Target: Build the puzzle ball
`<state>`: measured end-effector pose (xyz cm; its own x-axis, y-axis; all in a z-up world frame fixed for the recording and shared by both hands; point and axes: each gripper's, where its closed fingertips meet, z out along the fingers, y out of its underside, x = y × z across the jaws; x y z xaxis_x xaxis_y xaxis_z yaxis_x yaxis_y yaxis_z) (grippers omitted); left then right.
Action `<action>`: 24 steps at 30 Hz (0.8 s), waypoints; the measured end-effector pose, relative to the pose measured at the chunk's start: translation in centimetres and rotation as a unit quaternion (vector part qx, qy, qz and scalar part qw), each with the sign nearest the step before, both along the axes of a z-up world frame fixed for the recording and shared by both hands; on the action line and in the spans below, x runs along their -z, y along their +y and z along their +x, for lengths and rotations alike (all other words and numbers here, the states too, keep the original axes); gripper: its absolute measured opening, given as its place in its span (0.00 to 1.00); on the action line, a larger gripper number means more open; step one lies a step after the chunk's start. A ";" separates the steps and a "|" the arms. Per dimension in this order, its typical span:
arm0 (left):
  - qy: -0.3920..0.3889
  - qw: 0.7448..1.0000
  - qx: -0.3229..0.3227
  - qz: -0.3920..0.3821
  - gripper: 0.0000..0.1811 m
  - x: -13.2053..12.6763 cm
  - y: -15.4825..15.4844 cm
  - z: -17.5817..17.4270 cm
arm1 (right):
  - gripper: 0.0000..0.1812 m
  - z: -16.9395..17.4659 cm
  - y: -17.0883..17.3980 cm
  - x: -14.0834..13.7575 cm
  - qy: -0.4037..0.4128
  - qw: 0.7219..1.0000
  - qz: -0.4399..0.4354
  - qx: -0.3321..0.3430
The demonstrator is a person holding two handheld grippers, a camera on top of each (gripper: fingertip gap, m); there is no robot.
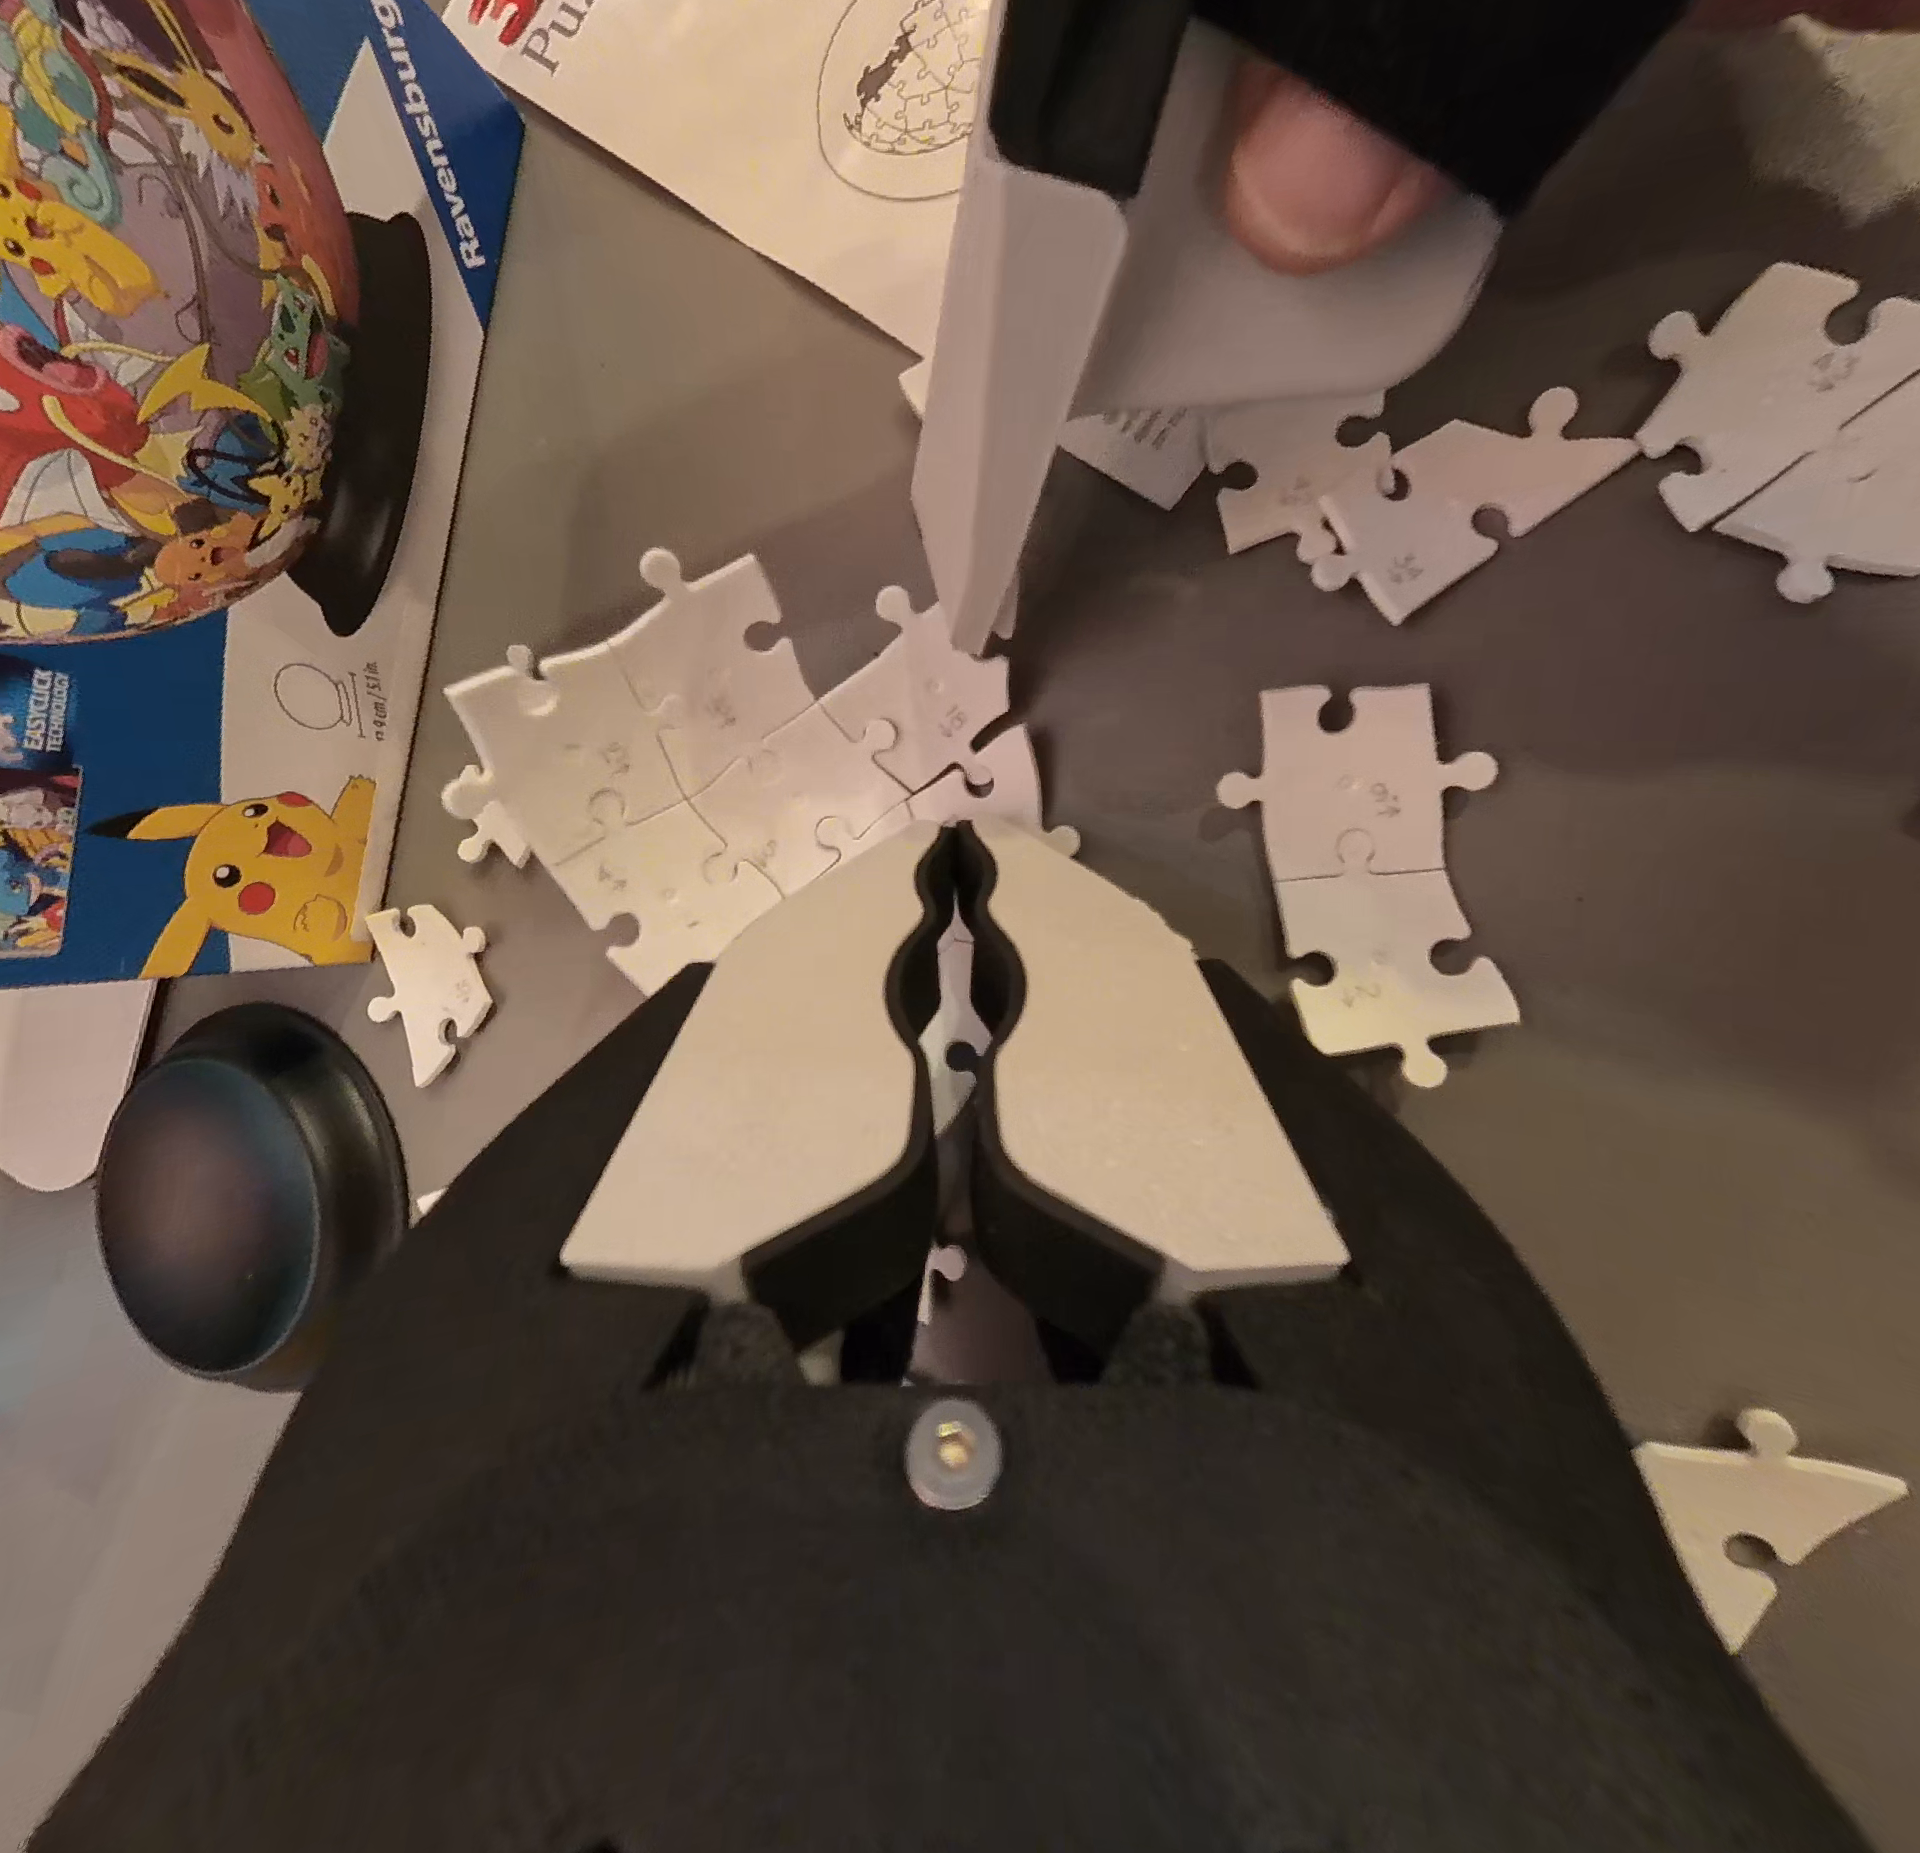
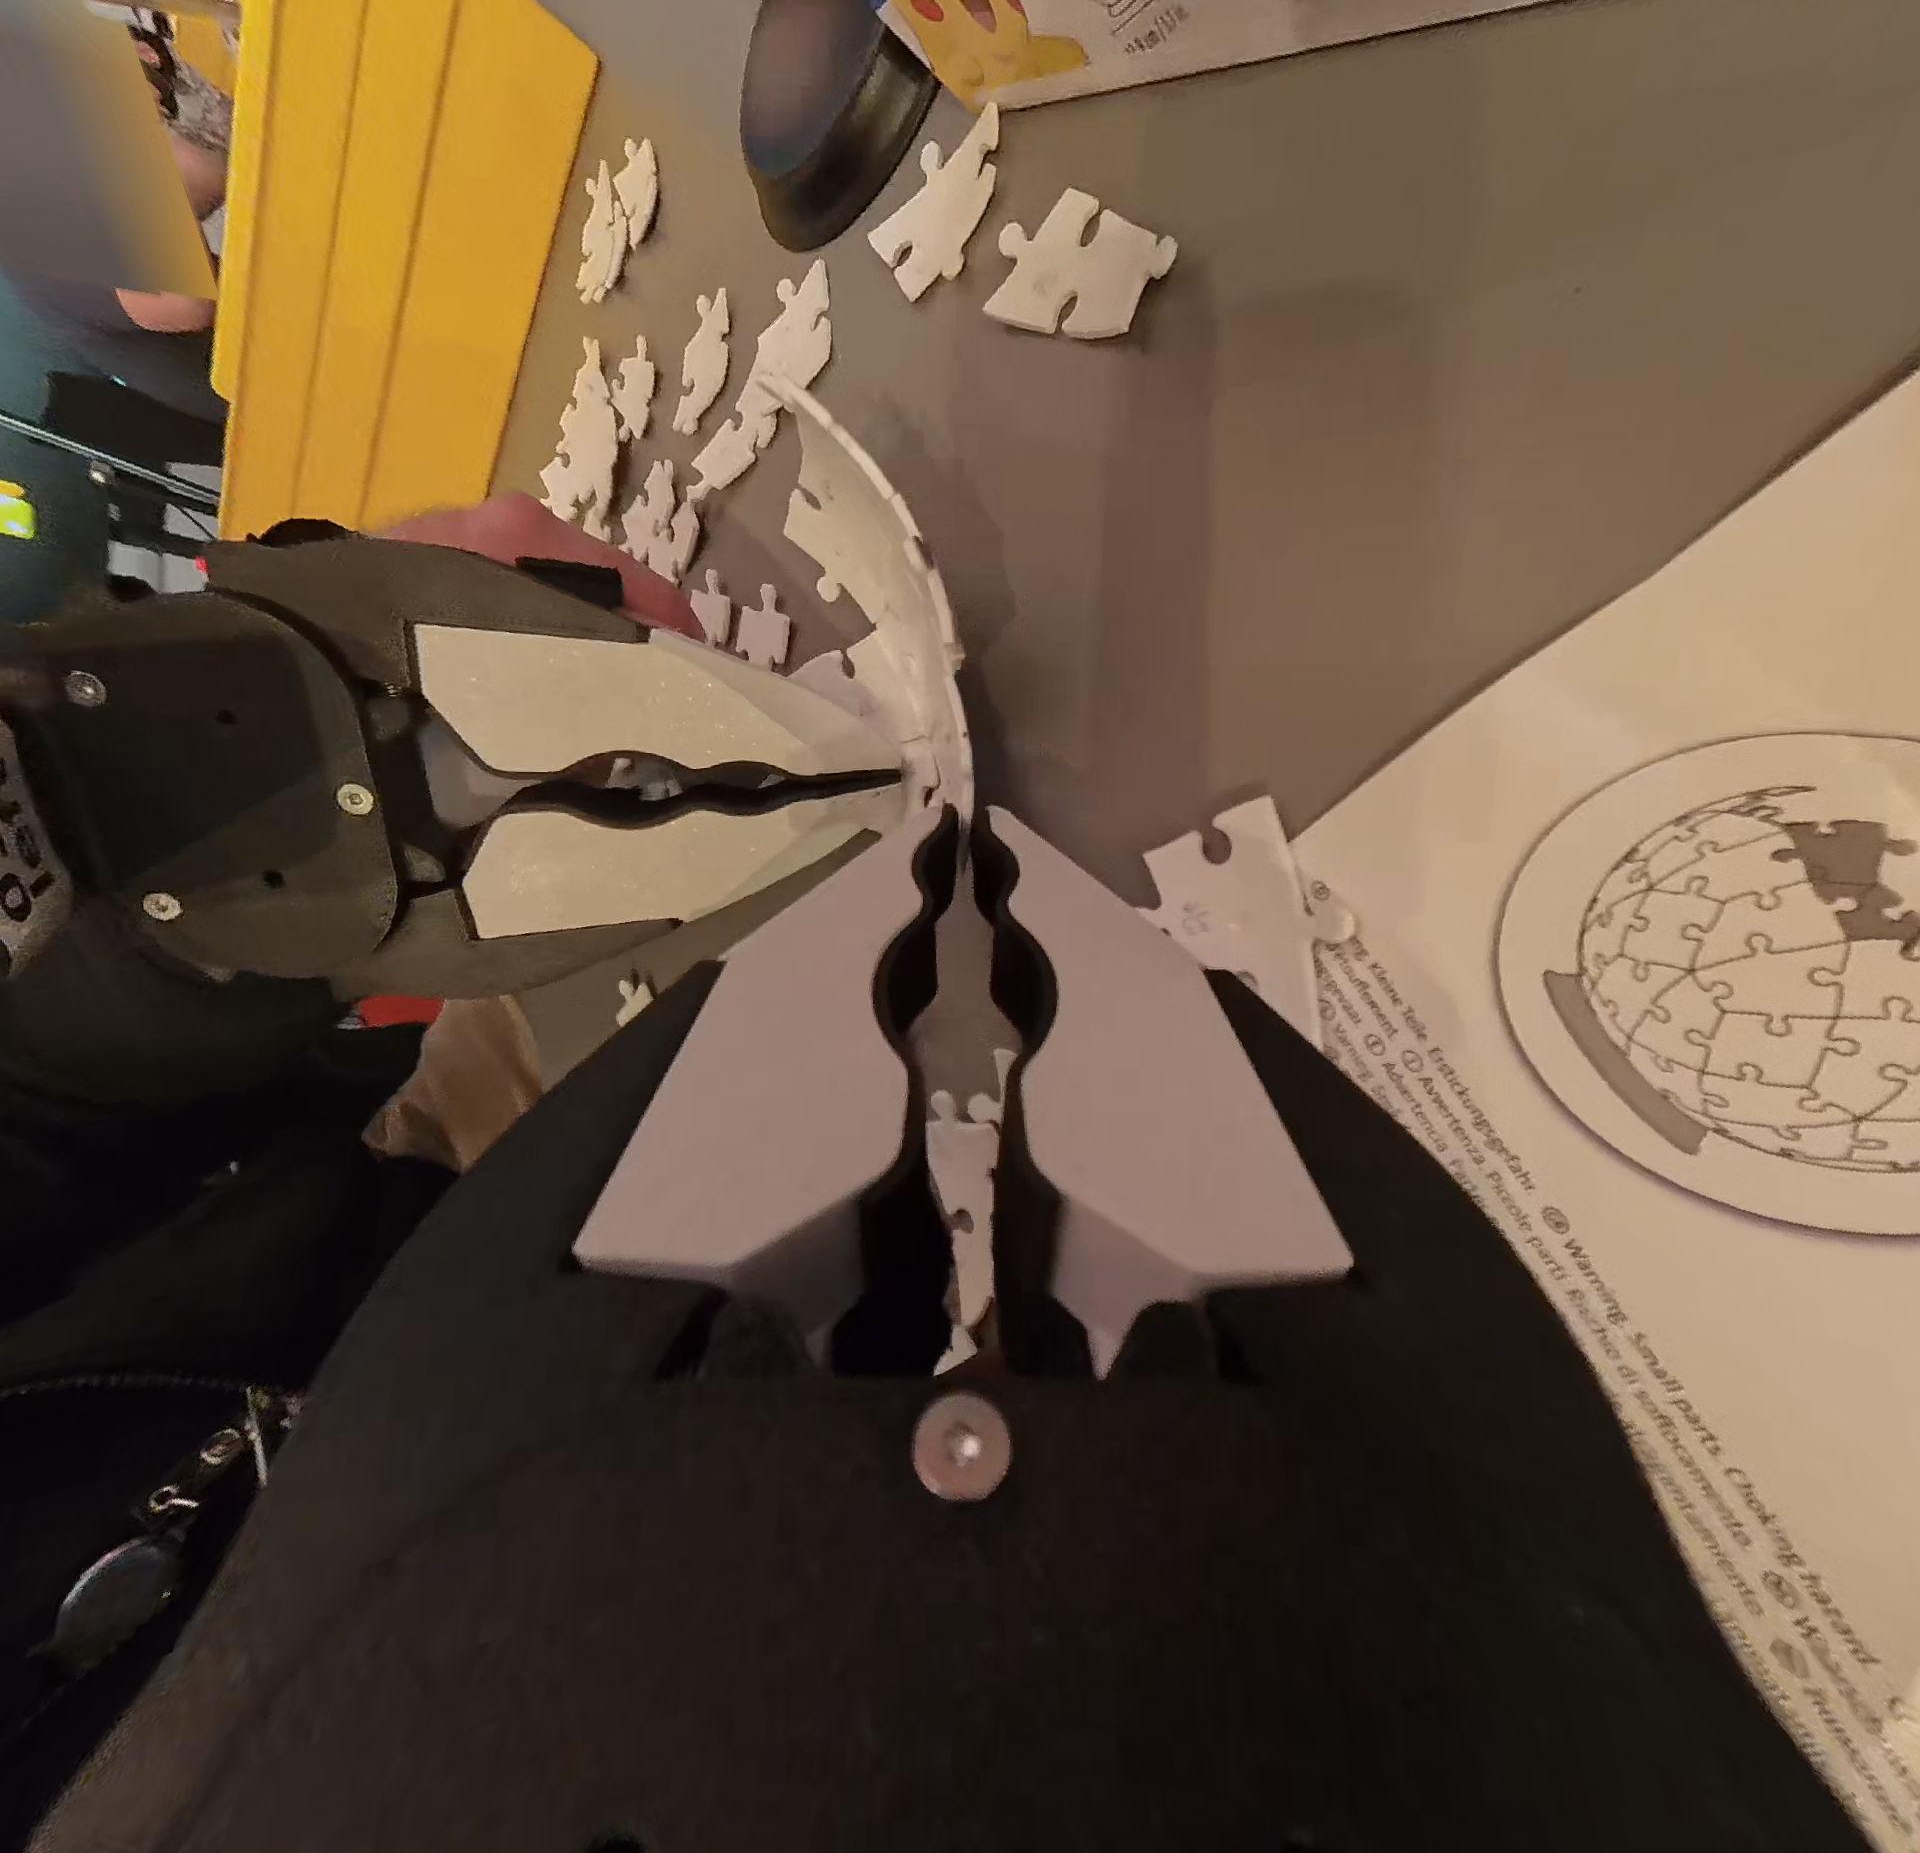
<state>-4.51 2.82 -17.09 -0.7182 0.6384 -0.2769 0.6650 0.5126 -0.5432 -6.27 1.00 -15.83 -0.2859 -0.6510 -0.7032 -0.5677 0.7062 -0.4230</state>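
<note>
A curved white section of joined puzzle pieces (image 1: 675,764) is held above the grey table; it shows edge-on in the right wrist view (image 2: 883,556). My left gripper (image 1: 956,842) is shut on the section's near edge and reaches in from the left in the right wrist view (image 2: 894,780). My right gripper (image 2: 961,816) is shut on a puzzle piece (image 1: 945,702) at the section's upper right corner. It comes down from the top in the left wrist view (image 1: 977,640). The two gripper tips are almost touching.
The colourful puzzle box (image 1: 208,349) lies at the left, with the black stand (image 1: 249,1201) below it. An instruction sheet (image 2: 1558,972) lies to the right. Loose white pieces (image 1: 1371,868) (image 2: 644,432) are scattered around. A yellow bin (image 2: 384,245) stands far left. Both grippers' tips are close together, under 4 cm apart.
</note>
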 end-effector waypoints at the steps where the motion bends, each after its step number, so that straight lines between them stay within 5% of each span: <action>1: 0.000 1.000 0.000 -0.001 0.00 0.0 0.0 0.0 | 0.00 0.0 0.0 -0.1 -0.004 1.000 0.007 0.002; 24: -0.009 1.000 -0.002 -0.015 0.00 0.0 -0.1 0.4 | 0.04 0.3 1.6 0.6 -0.016 0.999 0.037 0.032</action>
<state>-4.07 2.73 -17.07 -0.7157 0.6266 -0.3086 0.6728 0.4998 -0.5455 -5.94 2.59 -16.48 -0.3027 -0.5773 -0.7584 -0.5077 0.7711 -0.3843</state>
